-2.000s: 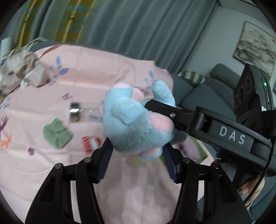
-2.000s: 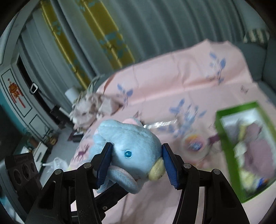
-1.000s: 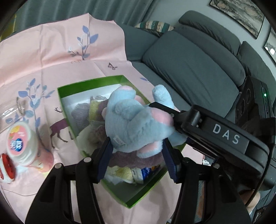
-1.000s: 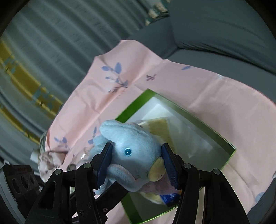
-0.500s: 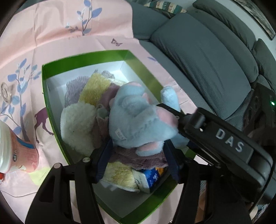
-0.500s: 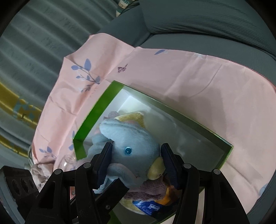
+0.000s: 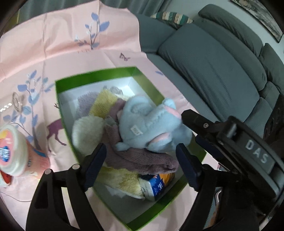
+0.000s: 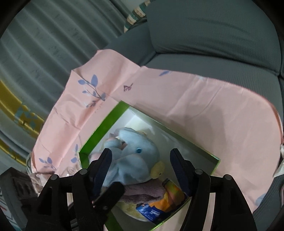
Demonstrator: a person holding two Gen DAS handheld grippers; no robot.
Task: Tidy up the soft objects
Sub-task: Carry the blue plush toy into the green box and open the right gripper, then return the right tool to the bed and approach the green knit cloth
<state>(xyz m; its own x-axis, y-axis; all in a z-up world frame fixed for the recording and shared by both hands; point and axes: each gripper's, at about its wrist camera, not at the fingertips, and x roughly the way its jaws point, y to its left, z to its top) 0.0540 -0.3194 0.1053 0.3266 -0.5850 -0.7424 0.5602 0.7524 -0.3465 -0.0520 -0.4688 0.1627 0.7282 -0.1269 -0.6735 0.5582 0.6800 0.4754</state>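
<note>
Both sets of fingers are spread apart, nothing clamped: left gripper [image 7: 141, 160] and right gripper [image 8: 141, 168] each hang over the green box [image 7: 92, 76] with blue ribbed pads flanking, not touching, the toy. Right gripper's body with "DAS" lettering crosses the right side of the left wrist view.

Blue plush toy [image 7: 150, 124] lies free inside the box, on top of the pile (blue eye and yellow beak-like snout show in the right wrist view [image 8: 134, 160]). Under it a mauve towel [image 7: 147, 160], beside it a cream fluffy cloth [image 7: 87, 133], a yellow fluffy cloth [image 7: 104, 103] further back, and another pale yellow one [image 7: 122, 184] at the near end. A blue-and-orange tissue packet [image 7: 158, 183] sits in the near corner of the box, partly under the towel.

Box rests on a pink cloth [image 7: 53, 44] printed with blue leaves and a maroon deer, creased from folding. Left of the box, a pink tub with white lid [image 7: 12, 152] stands on the cloth, tilted toward the camera by the lens.

Beyond: grey sofa [image 7: 221, 62] with a striped cushion [image 7: 171, 16], grey curtains [image 8: 53, 35] with a yellow patterned band, framed picture edge top right.
</note>
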